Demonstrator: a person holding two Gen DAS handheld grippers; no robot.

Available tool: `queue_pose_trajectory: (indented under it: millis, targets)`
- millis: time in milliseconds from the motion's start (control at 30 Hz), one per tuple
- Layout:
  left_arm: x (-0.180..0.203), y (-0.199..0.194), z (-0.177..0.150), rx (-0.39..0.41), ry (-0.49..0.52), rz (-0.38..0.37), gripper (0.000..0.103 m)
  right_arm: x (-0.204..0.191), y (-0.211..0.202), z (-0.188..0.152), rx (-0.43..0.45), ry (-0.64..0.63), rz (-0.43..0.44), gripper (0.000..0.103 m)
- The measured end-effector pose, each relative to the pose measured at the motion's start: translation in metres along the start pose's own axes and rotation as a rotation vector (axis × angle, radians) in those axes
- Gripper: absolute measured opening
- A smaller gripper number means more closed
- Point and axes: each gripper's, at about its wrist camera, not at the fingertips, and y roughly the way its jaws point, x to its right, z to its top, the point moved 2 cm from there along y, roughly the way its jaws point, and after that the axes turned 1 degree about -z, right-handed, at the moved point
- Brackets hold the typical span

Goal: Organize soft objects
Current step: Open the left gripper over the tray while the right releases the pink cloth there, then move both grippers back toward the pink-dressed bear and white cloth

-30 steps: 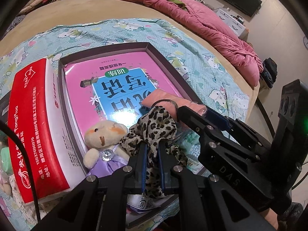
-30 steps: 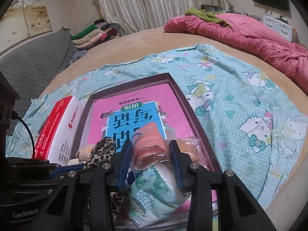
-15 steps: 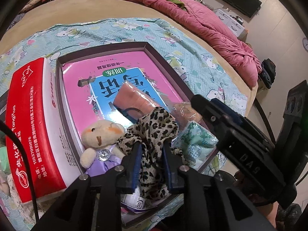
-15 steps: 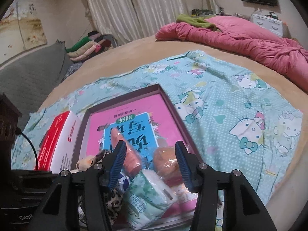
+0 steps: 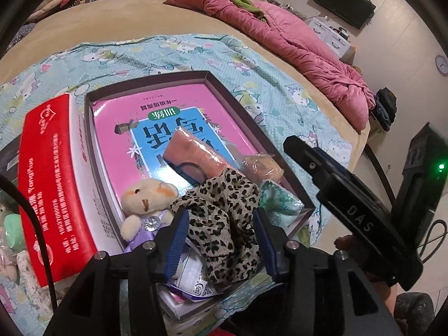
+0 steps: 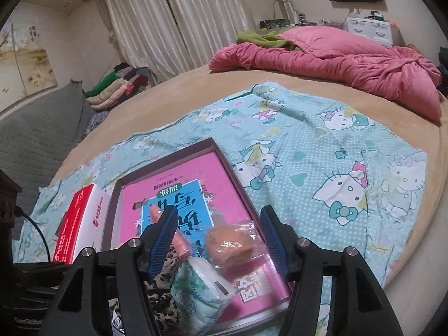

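A shallow dark box (image 5: pixel 238 103) lined with a pink book lies on the bed. In it are a leopard-print cloth (image 5: pixel 224 218), a small teddy bear (image 5: pixel 145 198), a wrapped peach roll (image 5: pixel 193 154), a wrapped orange bun (image 6: pixel 229 245) and a green tissue pack (image 6: pixel 196 288). My left gripper (image 5: pixel 221 238) is open, its jaws standing either side of the leopard cloth. My right gripper (image 6: pixel 218 238) is open above the bun and tissue pack; it also shows in the left wrist view (image 5: pixel 350 215).
A red and white carton (image 5: pixel 53 179) stands along the box's left side. A Hello Kitty sheet (image 6: pixel 322 168) covers the tan bed. A pink quilt (image 6: pixel 350 64) is heaped at the far side. Soft toys (image 5: pixel 11 224) lie at far left.
My left gripper opened and let go of the leopard cloth, which now lies in the box. My right gripper released the peach roll, opened and pulled back.
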Motion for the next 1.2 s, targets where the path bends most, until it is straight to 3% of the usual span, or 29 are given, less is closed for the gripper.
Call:
queue_pose_trajectory:
  millis: [300, 667, 1200]
  targets:
    - [0.005, -0.031, -0.004, 0.035, 0.02, 0.039, 0.064, -0.004, -0.009, 0.001, -0.004, 0.012, 0.0, 0.074]
    - [-0.001, -0.06, -0.012, 0.06, 0.039, 0.127, 0.073, -0.021, -0.024, 0.004, -0.007, 0.016, 0.0, 0.075]
    - [-0.042, -0.116, -0.025, 0.132, -0.037, 0.201, 0.076, -0.084, -0.055, 0.008, 0.005, -0.086, 0.083, 0.079]
